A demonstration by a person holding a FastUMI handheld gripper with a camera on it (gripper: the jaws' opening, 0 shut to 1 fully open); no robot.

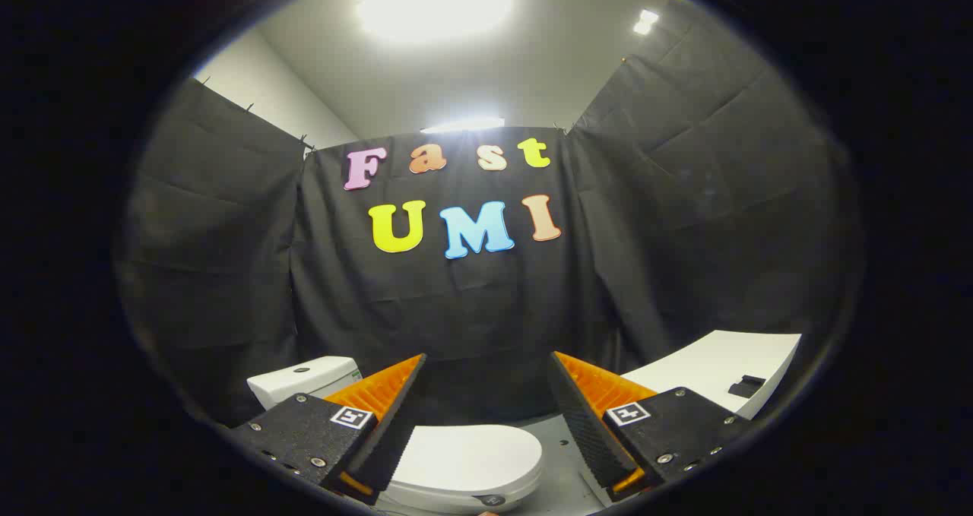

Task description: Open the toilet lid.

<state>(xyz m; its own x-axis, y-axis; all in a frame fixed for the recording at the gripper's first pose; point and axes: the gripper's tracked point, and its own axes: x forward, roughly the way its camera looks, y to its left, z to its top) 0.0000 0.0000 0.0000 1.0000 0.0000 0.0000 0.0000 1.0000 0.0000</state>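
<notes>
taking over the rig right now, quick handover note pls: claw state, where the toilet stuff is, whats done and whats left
Claw: open, fingers spread, holding nothing, up in the air.
Toilet lid: down and closed, lying low between the fingers, not touched.
Tank: beyond the left finger, against the black cloth wall.
White counter: beyond the right finger, a small dark item on it.
Done: nothing yet on the lid.
Left: bring the claw down to the lid's front edge, catch it, swing it up toward the tank.
</notes>
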